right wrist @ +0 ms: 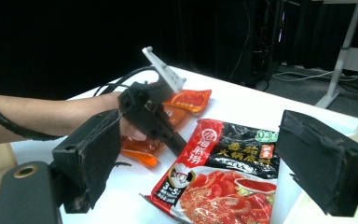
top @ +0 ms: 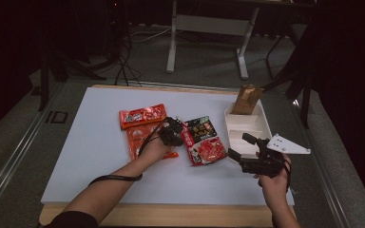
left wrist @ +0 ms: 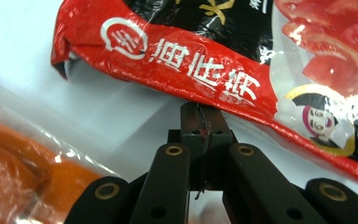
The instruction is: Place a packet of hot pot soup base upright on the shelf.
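Left claw (left wrist: 200, 122) pinching glossy, crinkled red-black pouch (left wrist: 242, 60) edge

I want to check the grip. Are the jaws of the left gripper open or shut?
Shut. In the left gripper view, the left gripper has its jaws pressed together at the edge of the red-and-black soup base packet.
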### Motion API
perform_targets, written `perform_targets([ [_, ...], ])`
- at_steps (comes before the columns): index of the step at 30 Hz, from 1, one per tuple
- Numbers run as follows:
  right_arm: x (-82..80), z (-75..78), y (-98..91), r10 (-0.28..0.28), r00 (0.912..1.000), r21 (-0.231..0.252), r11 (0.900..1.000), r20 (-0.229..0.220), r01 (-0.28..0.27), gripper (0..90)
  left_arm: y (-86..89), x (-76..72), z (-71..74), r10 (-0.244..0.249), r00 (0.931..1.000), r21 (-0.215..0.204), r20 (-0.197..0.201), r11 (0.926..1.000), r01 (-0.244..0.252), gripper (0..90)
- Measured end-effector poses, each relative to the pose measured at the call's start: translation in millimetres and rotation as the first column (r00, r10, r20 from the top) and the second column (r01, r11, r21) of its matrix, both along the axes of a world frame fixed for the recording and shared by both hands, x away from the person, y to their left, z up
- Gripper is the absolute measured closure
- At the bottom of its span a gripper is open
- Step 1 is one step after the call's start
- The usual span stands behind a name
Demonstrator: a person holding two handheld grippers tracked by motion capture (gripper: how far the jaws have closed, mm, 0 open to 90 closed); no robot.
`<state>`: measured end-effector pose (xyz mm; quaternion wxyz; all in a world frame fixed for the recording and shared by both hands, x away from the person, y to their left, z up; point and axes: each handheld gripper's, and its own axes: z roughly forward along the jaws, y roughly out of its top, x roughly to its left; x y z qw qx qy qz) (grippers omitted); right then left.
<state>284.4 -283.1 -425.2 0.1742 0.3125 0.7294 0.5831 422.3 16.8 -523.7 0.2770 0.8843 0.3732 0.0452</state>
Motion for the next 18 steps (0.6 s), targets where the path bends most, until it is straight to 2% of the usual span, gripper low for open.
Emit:
perform_targets([
  [6,-0.8,-1.1,0.2,-0.001,1.0,-0.023,0.9997,0.004,0.001,14.3,-2.7,11.4,-0.4,0.019,0.9998,-0.003,0.005,0.9998,-0.019,89.4],
  [16,-1.9,-2.0,-0.8,0.0,1.0,-0.02,0.9998,0.006,0.0,14.3,-9.7,25.2,-2.8,0.054,0.9985,-0.011,0.007,0.9985,-0.054,89.4],
  [18,-1.9,-2.1,-0.9,-0.001,1.0,-0.022,0.9998,0.007,0.001,14.3,-11.7,26.8,-3.2,0.053,0.9985,-0.003,0.013,0.9986,-0.053,89.5],
])
